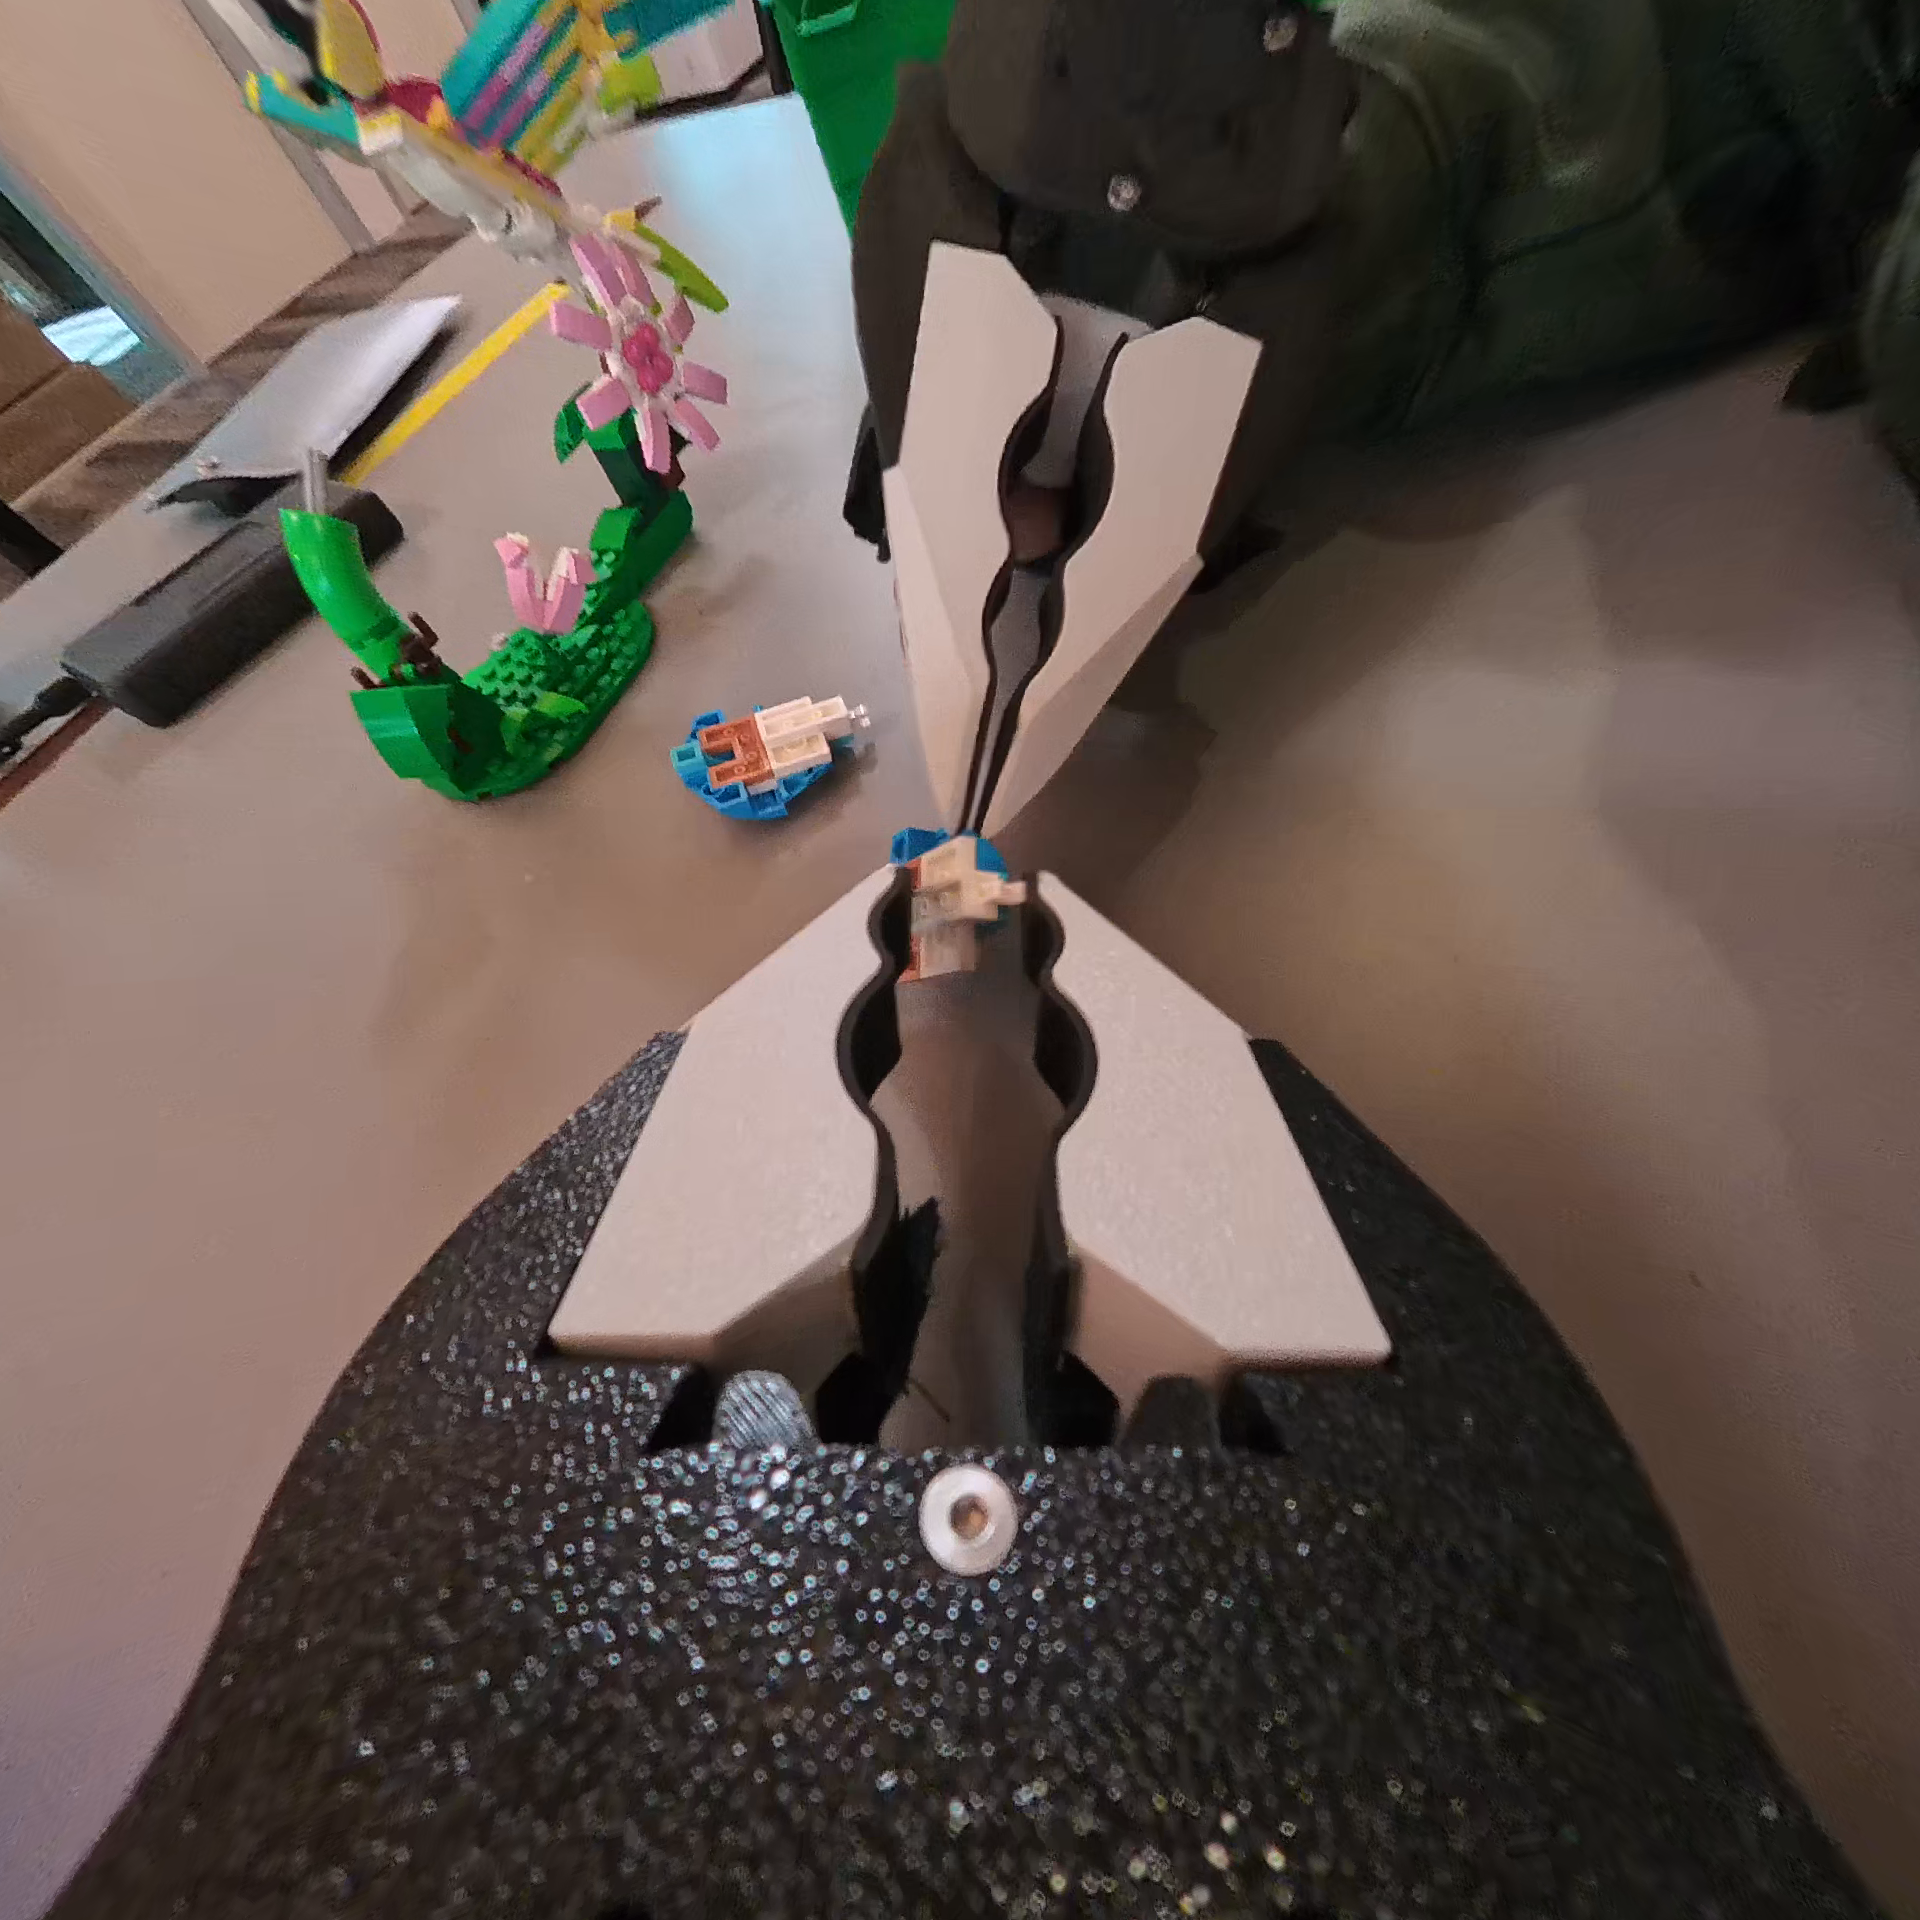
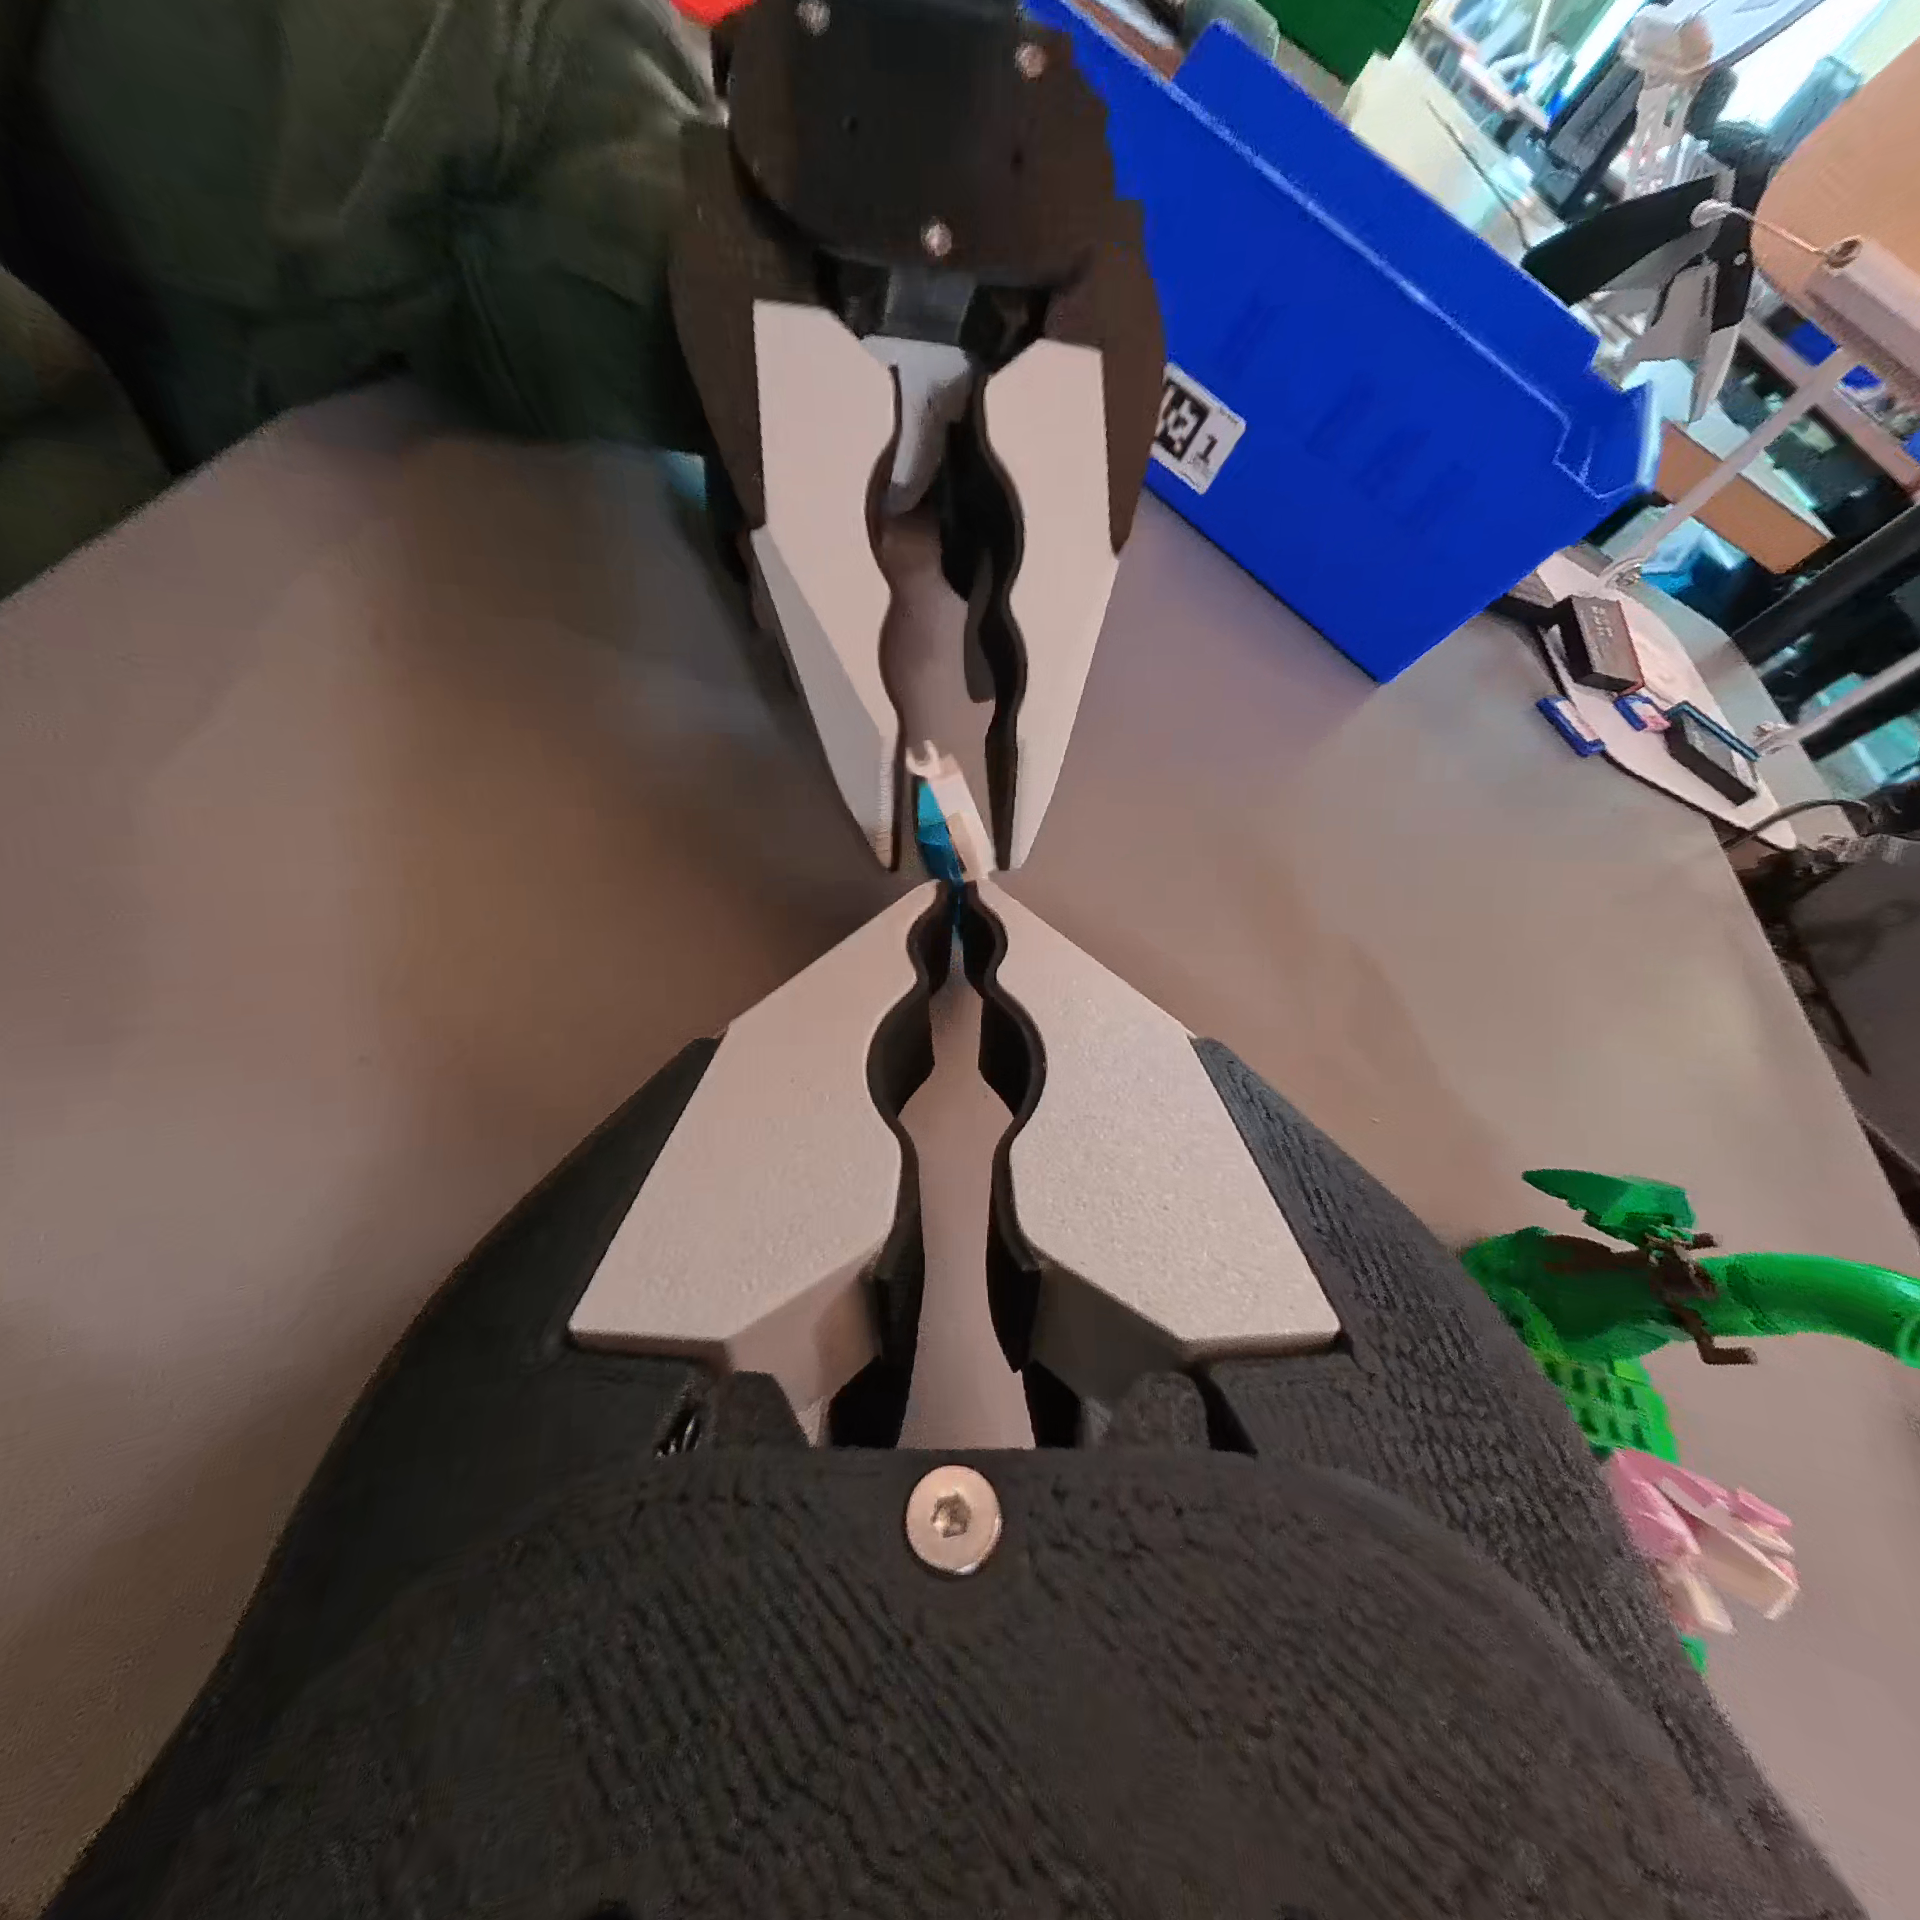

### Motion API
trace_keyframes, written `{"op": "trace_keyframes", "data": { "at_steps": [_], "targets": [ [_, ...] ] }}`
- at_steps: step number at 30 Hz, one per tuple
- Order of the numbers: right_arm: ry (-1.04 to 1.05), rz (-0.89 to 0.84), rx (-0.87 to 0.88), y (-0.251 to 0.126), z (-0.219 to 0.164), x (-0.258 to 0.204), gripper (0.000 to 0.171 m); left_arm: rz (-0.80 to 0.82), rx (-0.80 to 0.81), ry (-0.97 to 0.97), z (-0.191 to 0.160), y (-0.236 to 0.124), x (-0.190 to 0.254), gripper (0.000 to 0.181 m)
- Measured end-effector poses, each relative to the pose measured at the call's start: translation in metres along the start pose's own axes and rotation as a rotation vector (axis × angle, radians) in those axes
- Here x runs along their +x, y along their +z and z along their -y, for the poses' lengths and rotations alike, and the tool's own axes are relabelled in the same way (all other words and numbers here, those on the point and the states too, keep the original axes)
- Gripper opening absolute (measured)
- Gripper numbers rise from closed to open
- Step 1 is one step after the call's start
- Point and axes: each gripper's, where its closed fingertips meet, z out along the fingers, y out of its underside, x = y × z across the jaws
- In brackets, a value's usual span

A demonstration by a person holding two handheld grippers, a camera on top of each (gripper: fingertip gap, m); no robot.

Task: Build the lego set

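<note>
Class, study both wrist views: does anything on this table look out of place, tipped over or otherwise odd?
One thing: a small blue, white and orange brick piece lies on its side, loose on the grey table beside the upright green flower model. A similar piece is pinched between both hand-held grippers.

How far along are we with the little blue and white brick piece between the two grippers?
Done: a similar blue, white and orange brick piece lies on the table beside the green flower model.
In hand: the left gripper is shut on a small brick piece; the right gripper pinches its blue end tip to tip.
Left: the held piece isn't on the model yet.
</note>
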Motion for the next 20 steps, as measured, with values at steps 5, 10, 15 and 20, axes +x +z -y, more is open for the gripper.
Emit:
{"op": "trace_keyframes", "data": {
  "at_steps": [5,10,15,20],
  "targets": [
    [0.144,0.026,0.14,-0.011,0.019,0.007,0.0,-0.009,0.07,-0.059,0.01,-0.004,-0.003,0.036],
    [0.24,0.058,0.219,-0.017,0.029,0.009,0.0,0.034,0.137,-0.022,0.02,-0.006,-0.005,0.032],
    [0.369,0.143,0.329,-0.024,0.043,0.007,0.0,0.076,0.225,0.061,0.032,-0.009,-0.002,0.011],
    [0.236,0.007,0.24,-0.018,0.033,0.011,0.007,0.033,0.16,-0.072,0.023,-0.007,-0.007,0.012]
  ]
}}
